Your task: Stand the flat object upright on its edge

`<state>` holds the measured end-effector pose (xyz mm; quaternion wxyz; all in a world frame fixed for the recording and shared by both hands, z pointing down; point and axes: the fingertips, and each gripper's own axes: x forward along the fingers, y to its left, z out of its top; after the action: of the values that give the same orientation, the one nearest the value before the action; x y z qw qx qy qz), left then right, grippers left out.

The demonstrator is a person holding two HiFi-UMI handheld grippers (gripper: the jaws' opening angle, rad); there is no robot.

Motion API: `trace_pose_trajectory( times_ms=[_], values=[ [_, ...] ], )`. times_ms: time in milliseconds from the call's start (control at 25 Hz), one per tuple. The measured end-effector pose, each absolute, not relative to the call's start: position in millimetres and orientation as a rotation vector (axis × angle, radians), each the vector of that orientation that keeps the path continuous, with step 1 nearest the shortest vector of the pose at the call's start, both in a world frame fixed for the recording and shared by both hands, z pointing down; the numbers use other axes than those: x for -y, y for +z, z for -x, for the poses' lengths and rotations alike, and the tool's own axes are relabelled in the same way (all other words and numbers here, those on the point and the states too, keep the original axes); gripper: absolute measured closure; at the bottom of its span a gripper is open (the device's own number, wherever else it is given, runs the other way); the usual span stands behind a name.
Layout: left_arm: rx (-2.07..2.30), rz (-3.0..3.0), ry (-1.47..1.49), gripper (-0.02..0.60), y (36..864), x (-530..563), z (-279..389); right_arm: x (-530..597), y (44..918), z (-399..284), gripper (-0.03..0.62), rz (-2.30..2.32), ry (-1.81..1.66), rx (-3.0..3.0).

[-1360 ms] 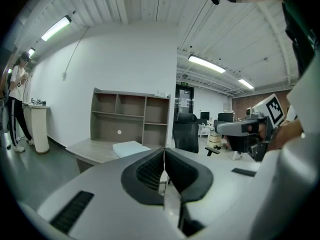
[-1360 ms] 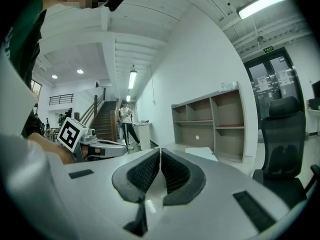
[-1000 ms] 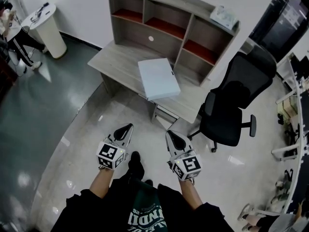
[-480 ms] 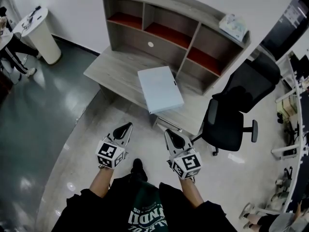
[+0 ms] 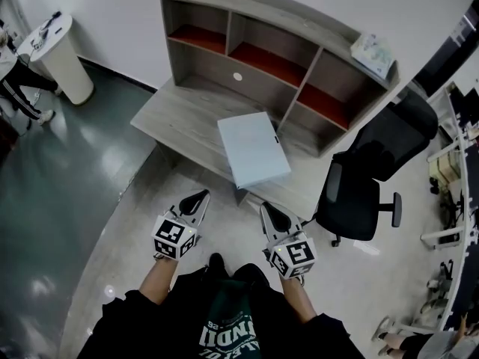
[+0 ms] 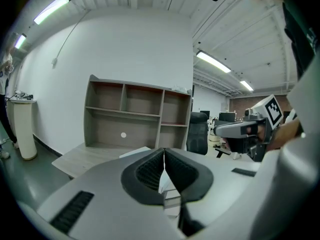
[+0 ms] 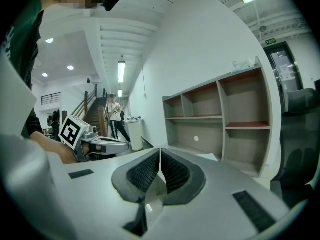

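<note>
A flat pale blue-white box point(image 5: 254, 149) lies on the grey wooden desk point(image 5: 179, 122), near its front edge. Both grippers hover over the floor in front of the desk, short of the box. My left gripper point(image 5: 197, 198) is shut with nothing in it, and its black pads point(image 6: 150, 171) meet. My right gripper point(image 5: 270, 212) is shut and empty too, its pads point(image 7: 172, 173) pressed together. In the left gripper view a corner of the box point(image 6: 134, 151) shows above the jaws. The right gripper view shows the box's edge point(image 7: 212, 156) past the jaws.
The desk carries a shelf unit point(image 5: 254, 43) with red-lined cubbies; a pale packet point(image 5: 373, 54) lies on its top. A black office chair point(image 5: 367, 178) stands at the desk's right end. A white cylindrical stand point(image 5: 58, 51) and a person point(image 7: 114, 115) are at the left.
Both grippers, still shut, have moved forward toward the desk; the desk and box now sit lower and closer in the head view.
</note>
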<state>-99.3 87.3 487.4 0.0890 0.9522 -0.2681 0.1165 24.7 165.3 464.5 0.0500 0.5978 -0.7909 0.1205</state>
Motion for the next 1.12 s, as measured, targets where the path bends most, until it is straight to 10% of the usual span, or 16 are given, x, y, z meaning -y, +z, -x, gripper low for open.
trace_pose_trajectory(
  times_ms=[1120],
  values=[
    [0.932,-2.784,0.382,0.566,491,88,-26,42,478,-151,0.559,-1.659,0.388,2.505]
  ],
)
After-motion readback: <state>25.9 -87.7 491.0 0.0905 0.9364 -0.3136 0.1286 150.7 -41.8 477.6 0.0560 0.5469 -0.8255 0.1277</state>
